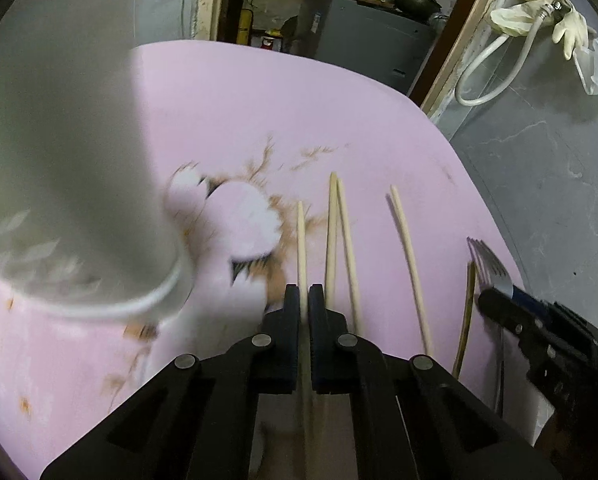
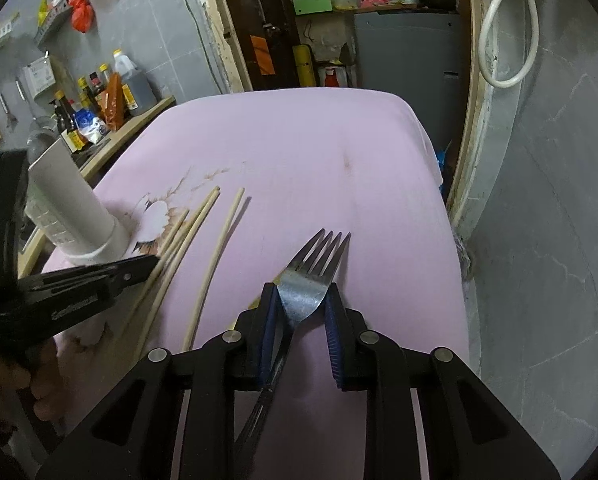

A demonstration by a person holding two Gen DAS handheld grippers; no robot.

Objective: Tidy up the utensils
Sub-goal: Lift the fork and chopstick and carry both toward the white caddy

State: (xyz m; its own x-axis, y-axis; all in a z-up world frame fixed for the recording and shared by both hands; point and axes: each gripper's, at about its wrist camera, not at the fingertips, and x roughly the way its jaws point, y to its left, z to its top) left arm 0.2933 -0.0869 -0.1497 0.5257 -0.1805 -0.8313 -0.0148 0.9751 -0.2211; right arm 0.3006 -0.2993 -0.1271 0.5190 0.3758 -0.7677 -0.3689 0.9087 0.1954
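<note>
My left gripper point(image 1: 303, 292) is shut on a pale wooden chopstick point(image 1: 301, 240) that points forward over the pink tablecloth point(image 1: 259, 100). Other chopsticks point(image 1: 341, 240) lie just right of it on the cloth. A tall white utensil holder point(image 1: 71, 160) stands close at the left, blurred; it also shows in the right wrist view point(image 2: 71, 204). My right gripper point(image 2: 301, 292) is shut on a metal fork point(image 2: 311, 276), tines forward, held over the cloth. The left gripper point(image 2: 139, 266) shows in the right wrist view beside the chopsticks point(image 2: 219, 256).
The cloth has a flower print point(image 1: 235, 216) by the holder. The table's right edge point(image 2: 455, 240) runs along a grey wall. Bottles point(image 2: 99, 96) stand on a shelf at the far left. A hose point(image 2: 511, 40) and gloves point(image 1: 539, 12) hang at the right.
</note>
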